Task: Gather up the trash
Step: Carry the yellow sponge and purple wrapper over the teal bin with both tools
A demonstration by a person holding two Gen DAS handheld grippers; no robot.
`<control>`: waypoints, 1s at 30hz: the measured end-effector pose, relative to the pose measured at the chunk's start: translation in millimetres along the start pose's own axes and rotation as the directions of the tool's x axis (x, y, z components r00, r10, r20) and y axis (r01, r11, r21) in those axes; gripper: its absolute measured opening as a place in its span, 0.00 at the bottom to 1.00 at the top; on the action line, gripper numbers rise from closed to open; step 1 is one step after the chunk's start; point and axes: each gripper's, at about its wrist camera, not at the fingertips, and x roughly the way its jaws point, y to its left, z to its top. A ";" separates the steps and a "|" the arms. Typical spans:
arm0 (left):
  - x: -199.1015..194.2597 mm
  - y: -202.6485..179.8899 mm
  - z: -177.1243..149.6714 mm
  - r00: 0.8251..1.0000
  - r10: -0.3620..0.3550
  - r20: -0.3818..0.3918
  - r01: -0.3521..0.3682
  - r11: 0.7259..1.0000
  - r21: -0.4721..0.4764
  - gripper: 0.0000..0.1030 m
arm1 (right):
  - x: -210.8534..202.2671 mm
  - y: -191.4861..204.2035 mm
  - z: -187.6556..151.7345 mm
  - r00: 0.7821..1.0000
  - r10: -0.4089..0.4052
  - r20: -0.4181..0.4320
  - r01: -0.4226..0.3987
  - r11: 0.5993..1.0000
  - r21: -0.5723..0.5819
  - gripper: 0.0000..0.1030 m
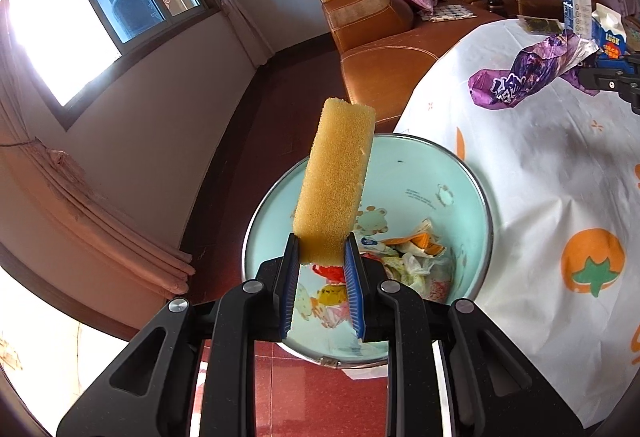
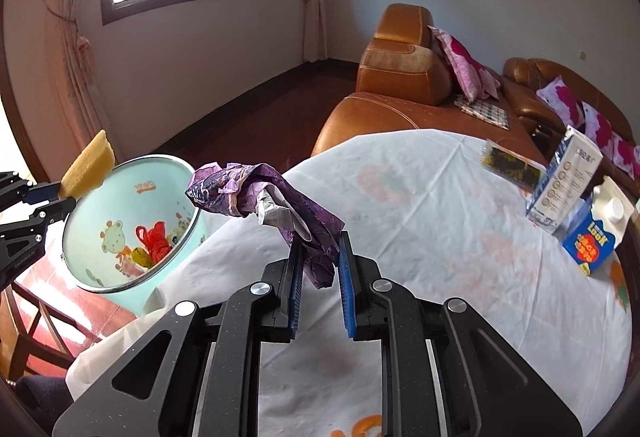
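Yellow sponge (image 1: 334,181) over mint bin (image 1: 476,237), cartons (image 2: 592,233) behind.

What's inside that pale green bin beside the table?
The bin holds crumpled wrappers and a red bag. Whatever lies beneath them is covered, and the left gripper with its sponge hides part.

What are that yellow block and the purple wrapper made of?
The yellow block looks like soft foam sponge: matte, full of tiny pores. The purple wrapper seems thin plastic film with a silvery lining, judging by its sharp crinkles and sheen.
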 end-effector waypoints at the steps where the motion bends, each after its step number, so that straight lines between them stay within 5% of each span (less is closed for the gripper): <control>1: 0.2 2.1 -1.1 1.000 0.007 -0.001 -0.007 1.000 0.001 0.21 | 0.7 2.3 0.9 1.000 0.002 0.000 -0.002 1.000 -0.006 0.17; 30: -1.3 26.1 -15.3 0.998 0.069 -0.007 -0.069 0.997 -0.027 0.21 | 8.6 53.3 23.2 0.999 0.027 0.019 -0.024 0.993 -0.120 0.17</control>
